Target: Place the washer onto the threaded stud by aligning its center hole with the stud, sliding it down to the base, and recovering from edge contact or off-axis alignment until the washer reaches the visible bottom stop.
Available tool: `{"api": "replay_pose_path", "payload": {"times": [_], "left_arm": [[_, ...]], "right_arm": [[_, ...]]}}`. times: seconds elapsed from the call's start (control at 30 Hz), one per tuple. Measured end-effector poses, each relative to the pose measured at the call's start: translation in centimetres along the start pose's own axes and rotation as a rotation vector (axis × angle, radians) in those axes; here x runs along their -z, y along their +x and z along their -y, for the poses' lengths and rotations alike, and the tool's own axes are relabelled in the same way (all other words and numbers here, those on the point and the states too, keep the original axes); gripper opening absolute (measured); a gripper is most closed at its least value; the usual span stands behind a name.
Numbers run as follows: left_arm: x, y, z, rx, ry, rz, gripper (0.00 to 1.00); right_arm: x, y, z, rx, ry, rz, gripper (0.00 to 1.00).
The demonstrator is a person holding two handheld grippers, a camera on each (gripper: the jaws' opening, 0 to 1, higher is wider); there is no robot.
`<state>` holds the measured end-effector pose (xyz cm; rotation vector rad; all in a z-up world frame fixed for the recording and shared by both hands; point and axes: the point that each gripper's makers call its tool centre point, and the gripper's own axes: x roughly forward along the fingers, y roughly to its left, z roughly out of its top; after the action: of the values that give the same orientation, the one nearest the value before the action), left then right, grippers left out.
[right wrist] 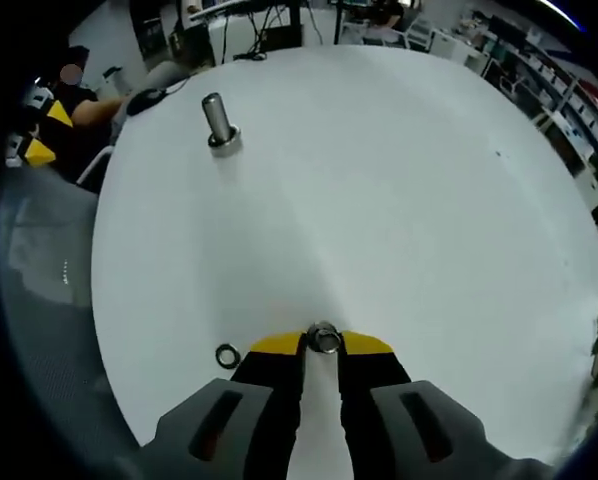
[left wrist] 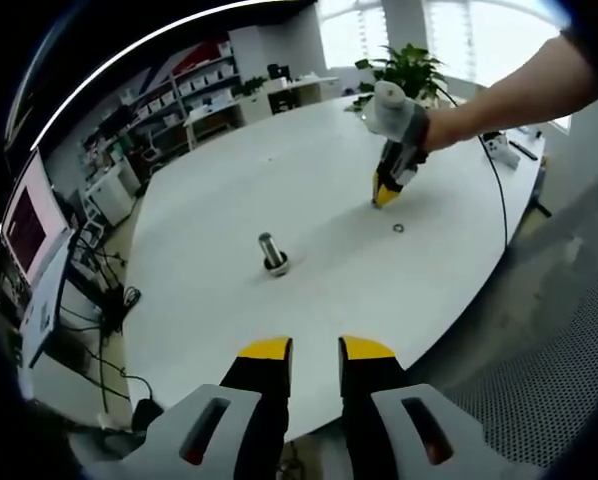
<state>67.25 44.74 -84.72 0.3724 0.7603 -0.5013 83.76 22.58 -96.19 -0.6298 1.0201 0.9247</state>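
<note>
Washer [right wrist: 324, 338] is sitting right between the yellow tips of the right gripper [right wrist: 322, 345]. It is a small silver ring, and the two jaws are squeezing in on it from both sides, so the tongs are nearly closed with the ring pinched at the very end. The ring is low over the white table [right wrist: 399, 200], well apart from the threaded stud [right wrist: 217, 118].

The stud is standing straight up on its round base, far across the table in the right gripper view. Nothing is sitting on it.

A second small ring [right wrist: 227, 354] is lying flat on the table, just beside the right gripper's jaw, not touching it.

In the left gripper view, the left gripper [left wrist: 315, 352] is hanging near the table edge. Its two yellow-tipped jaws are standing a little apart, with a thin gap between them, and nothing is between them. The stud [left wrist: 272, 252] is standing on the table in front of it, with bare table between them.

Farther off in that view, the right gripper [left wrist: 382, 195] is pointing down at the table, held by a person's hand [left wrist: 404, 115]. The spare ring [left wrist: 398, 228] is lying near its tip. I cannot tell from this side what the tip is holding. A green plant [left wrist: 411, 68] is standing behind the table.
</note>
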Motion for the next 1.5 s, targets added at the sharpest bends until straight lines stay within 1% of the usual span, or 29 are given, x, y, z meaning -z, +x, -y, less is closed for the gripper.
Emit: {"api": "replay_pose_path", "payload": {"times": [0.23, 0.47, 0.6, 0.73, 1.0, 1.1, 1.23, 1.33, 1.43, 1.5], "left_arm": [[-0.6, 0.0, 0.3, 0.01, -0.006, 0.027, 0.18], [-1.1, -0.2, 0.1, 0.006, -0.025, 0.056, 0.19], [-1.5, -0.3, 0.1, 0.007, -0.033, 0.078, 0.19], [-1.6, -0.3, 0.1, 0.004, -0.024, 0.079, 0.19], [-1.7, -0.5, -0.1, -0.012, -0.025, 0.085, 0.19], [-1.7, -0.5, -0.2, -0.014, -0.019, 0.087, 0.19], [-2.0, -0.7, -0.3, -0.018, -0.027, 0.105, 0.2], [-2.0, -0.7, -0.2, -0.019, -0.02, 0.101, 0.2], [-2.1, -0.7, -0.2, -0.02, -0.018, 0.106, 0.2], [-1.9, -0.6, -0.3, -0.019, -0.025, 0.099, 0.2]], "right_arm": [[0.3, -0.7, 0.1, -0.001, 0.023, 0.004, 0.16], [1.5, -2.0, 0.3, 0.009, 0.049, 0.012, 0.17], [2.2, -2.8, 0.1, -0.006, 0.066, 0.017, 0.17], [2.6, -3.6, 0.0, 0.0, 0.076, 0.025, 0.18], [3.9, -4.4, -0.9, -0.003, 0.039, 0.005, 0.19], [4.3, -4.5, -1.3, 0.003, 0.024, -0.001, 0.21], [4.3, -4.6, -1.9, -0.001, 0.026, 0.005, 0.22], [4.4, -4.6, -2.4, 0.003, 0.006, 0.003, 0.23], [4.5, -4.6, -2.8, 0.001, 0.002, 0.0, 0.23], [4.6, -4.6, -2.8, 0.0, 0.003, -0.001, 0.23]]}}
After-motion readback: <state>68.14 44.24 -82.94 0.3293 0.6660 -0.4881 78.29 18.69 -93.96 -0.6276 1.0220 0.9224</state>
